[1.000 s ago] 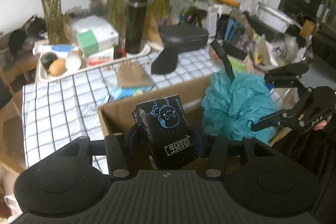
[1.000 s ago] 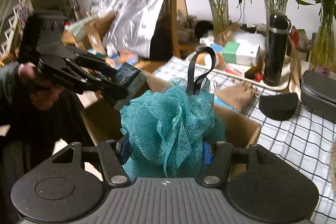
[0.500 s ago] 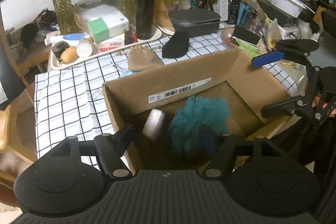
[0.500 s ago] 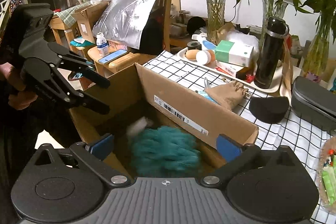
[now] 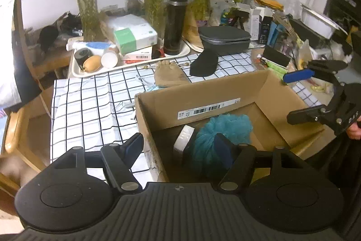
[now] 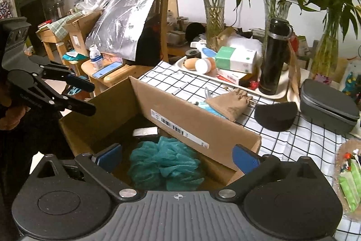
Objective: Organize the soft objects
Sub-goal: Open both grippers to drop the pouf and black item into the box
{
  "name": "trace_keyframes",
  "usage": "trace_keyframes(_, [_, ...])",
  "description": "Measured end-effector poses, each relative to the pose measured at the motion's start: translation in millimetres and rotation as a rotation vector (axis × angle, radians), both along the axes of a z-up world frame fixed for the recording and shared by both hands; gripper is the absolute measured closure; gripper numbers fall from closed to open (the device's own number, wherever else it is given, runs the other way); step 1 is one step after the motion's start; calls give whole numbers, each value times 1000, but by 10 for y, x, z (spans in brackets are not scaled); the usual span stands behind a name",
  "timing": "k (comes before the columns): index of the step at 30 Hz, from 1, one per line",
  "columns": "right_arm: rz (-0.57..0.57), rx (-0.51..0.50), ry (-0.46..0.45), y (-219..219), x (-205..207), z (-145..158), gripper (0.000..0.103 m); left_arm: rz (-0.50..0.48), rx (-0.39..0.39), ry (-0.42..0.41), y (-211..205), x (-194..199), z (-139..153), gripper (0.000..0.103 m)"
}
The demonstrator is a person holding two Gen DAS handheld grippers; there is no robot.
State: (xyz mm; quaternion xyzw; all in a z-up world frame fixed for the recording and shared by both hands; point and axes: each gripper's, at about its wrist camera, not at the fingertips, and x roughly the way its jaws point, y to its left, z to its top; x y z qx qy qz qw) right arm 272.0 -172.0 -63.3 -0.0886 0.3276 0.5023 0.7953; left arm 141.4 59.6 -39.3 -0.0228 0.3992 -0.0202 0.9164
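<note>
The left gripper (image 5: pixel 179 146) hangs over the near edge of the open brown cardboard box (image 5: pixel 203 92), jaws spread with nothing between them. The right gripper (image 6: pixel 177 156) hovers over the same box, jaws spread wide and likewise empty. Inside the box lies the teal mesh bath pouf (image 6: pixel 164 162), and touching it, on the side toward the left gripper, a dark packet with a pale end (image 5: pixel 183 139). Beyond the box's labelled wall, on the black-and-white checked tablecloth (image 5: pixel 90 101), rest a tan fabric glove (image 5: pixel 170 73) and a black curved pad (image 5: pixel 204 62). Farther beyond the box stands a tall black flask (image 5: pixel 174 20) on a white tray (image 5: pixel 76 72).
</note>
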Motion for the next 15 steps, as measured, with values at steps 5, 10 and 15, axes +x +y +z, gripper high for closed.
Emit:
trace_keyframes(5, [-30,0,20,-10,62,-13,0,25,-19,-2,46,1,0,34])
trace_keyframes(10, [-82,9,65,-53,166,-44,0,48,-27,1,102,11,-23,34])
trace_keyframes(15, [-128,23,76,-98,221,-41,0,64,-41,-7,144,10,-16,34])
